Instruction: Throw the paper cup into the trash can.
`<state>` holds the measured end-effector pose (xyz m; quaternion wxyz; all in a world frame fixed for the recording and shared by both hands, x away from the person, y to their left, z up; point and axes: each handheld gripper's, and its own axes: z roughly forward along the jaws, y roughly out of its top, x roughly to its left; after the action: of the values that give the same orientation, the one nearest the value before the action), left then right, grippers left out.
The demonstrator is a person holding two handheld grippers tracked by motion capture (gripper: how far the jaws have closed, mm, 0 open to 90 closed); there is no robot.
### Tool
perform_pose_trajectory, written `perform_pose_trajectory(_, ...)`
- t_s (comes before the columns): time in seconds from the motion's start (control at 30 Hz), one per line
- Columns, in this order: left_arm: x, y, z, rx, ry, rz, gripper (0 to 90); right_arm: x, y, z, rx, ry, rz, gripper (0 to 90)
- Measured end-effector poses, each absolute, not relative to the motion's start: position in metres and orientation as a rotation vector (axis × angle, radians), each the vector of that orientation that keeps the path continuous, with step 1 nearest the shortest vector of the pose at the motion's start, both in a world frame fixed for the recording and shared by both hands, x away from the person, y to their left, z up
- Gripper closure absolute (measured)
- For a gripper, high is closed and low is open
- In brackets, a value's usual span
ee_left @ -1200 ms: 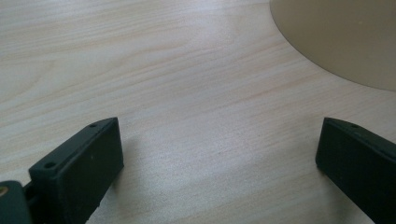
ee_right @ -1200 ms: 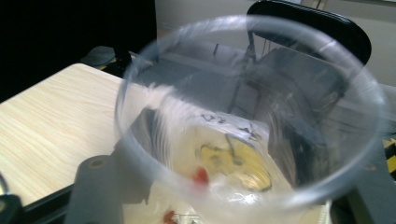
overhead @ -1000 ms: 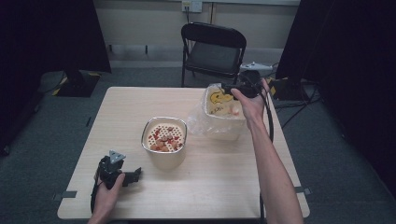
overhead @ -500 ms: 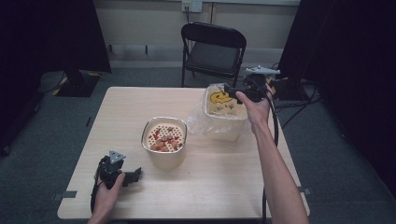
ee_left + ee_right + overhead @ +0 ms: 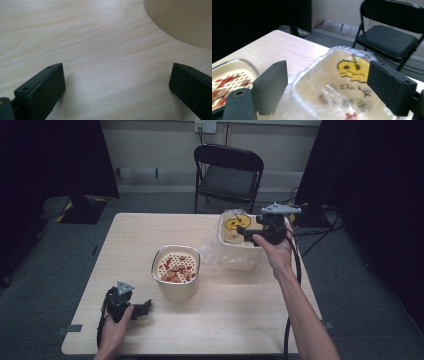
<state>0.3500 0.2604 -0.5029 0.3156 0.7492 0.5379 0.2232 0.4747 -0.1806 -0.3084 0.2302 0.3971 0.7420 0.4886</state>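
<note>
Right tongs (image 5: 243,231) gape over the bag-lined tub (image 5: 239,251).
The bag (image 5: 332,82) looks thin, limp, slippery: pinch its rim. Left tongs (image 5: 142,306) rest released on the bench (image 5: 150,227).

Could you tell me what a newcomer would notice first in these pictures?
Probably the yellow face printed on the clear plastic bag lining the bin at the table's far right, with the open right gripper hovering over it. Next, the strainer bowl of red pieces at centre, and the open left gripper resting near the table's front edge.

Right gripper (image 5: 246,229) raised, arm stretched forward, jaws wide apart — left gripper (image 5: 142,306) low (jaws spread too).
</note>
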Motion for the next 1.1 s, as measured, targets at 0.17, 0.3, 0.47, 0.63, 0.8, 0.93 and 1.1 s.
perform_pose_trajectory(0.17, 0.350, 0.260, -0.503, 1.974, 1.417, 0.588, 0.0, 0.451, -0.183, -0.313, 1.071, 2.069, 1.338, 15.6)
perform_pose_trajectory(0.3, 0.350, 0.260, -0.503, 1.974, 1.417, 0.588, 0.0, 0.431, -0.192, -0.313, 1.070, 2.059, 1.337, 15.2)
perform_pose_trajectory(0.47, 0.350, 0.260, -0.503, 1.974, 1.417, 0.588, 0.0, 0.405, -0.199, -0.325, 1.083, 2.086, 1.312, 14.9)
perform_pose_trajectory(0.63, 0.350, 0.260, -0.503, 1.973, 1.416, 0.588, 0.0, 0.383, -0.207, -0.342, 1.087, 2.093, 1.318, 13.7)
perform_pose_trajectory(0.8, 0.350, 0.260, -0.503, 1.974, 1.416, 0.588, 0.0, 0.370, -0.218, -0.363, 1.122, 2.086, 1.311, 13.5)
perform_pose_trajectory(0.93, 0.350, 0.260, -0.503, 1.974, 1.416, 0.588, 0.0, 0.362, -0.224, -0.383, 1.152, 2.102, 1.287, 13.6)
perform_pose_trajectory(1.1, 0.350, 0.260, -0.503, 1.974, 1.416, 0.588, 0.0, 0.354, -0.229, -0.414, 1.182, 2.136, 1.232, 15.0)
